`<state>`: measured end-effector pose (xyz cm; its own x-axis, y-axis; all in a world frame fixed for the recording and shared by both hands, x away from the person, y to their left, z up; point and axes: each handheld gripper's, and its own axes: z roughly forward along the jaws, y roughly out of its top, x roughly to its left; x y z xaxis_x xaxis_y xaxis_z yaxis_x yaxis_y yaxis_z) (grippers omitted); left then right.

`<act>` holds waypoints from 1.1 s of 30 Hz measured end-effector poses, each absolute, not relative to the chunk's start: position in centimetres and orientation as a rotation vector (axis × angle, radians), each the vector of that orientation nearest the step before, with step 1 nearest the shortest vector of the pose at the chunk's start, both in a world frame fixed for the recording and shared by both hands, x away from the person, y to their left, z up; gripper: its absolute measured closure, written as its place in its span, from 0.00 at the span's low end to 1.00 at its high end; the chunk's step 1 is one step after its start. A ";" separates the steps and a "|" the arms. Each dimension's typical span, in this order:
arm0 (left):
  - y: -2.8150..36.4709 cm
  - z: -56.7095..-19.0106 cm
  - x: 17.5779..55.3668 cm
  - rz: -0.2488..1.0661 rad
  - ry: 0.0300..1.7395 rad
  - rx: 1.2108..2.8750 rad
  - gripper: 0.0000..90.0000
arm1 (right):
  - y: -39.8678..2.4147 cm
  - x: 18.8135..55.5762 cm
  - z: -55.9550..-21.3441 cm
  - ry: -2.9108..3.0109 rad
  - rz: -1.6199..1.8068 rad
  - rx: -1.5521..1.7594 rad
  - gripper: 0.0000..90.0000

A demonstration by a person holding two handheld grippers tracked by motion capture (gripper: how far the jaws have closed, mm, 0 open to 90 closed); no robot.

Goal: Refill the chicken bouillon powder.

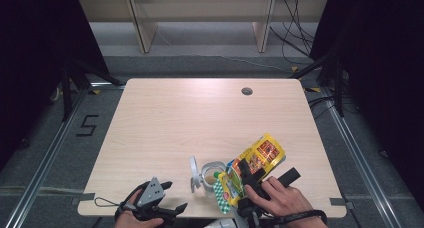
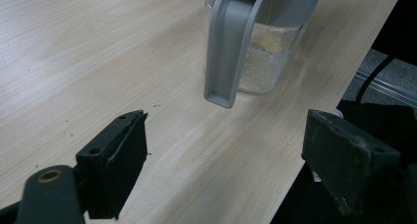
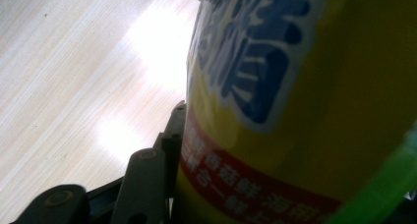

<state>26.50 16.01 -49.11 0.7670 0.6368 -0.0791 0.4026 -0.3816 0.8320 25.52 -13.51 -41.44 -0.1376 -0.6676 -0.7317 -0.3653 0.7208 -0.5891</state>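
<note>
At the bottom edge of the high view, the right gripper (image 1: pixel 252 180) clamps a yellow printed plastic pouch with a green-checked end (image 1: pixel 250 170), tilted so its long axis runs from upper right down to lower left, the low end hanging over the clear glass jar with a grey lid and handle (image 1: pixel 211 174) just left of it. The pour looks underway. The left gripper (image 1: pixel 167 198) rests at lower left, jaws wide apart and empty, the jar's handle (image 2: pixel 228 47) just ahead.

Black grippers (image 1: pixel 167 198) — chunky jaws, grey three-cornered top plate, trailing black cable.
</note>
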 end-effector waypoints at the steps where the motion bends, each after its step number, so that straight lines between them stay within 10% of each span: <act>1: 16.0 -49.1 26.5 0.315 0.781 2.019 0.18 | -13.5 25.5 -41.4 1.751 -0.321 -0.822 0.65; 33: 16.1 -49.0 26.5 0.317 0.780 2.030 0.18 | -13.6 25.4 -41.2 1.730 -0.323 -0.859 0.65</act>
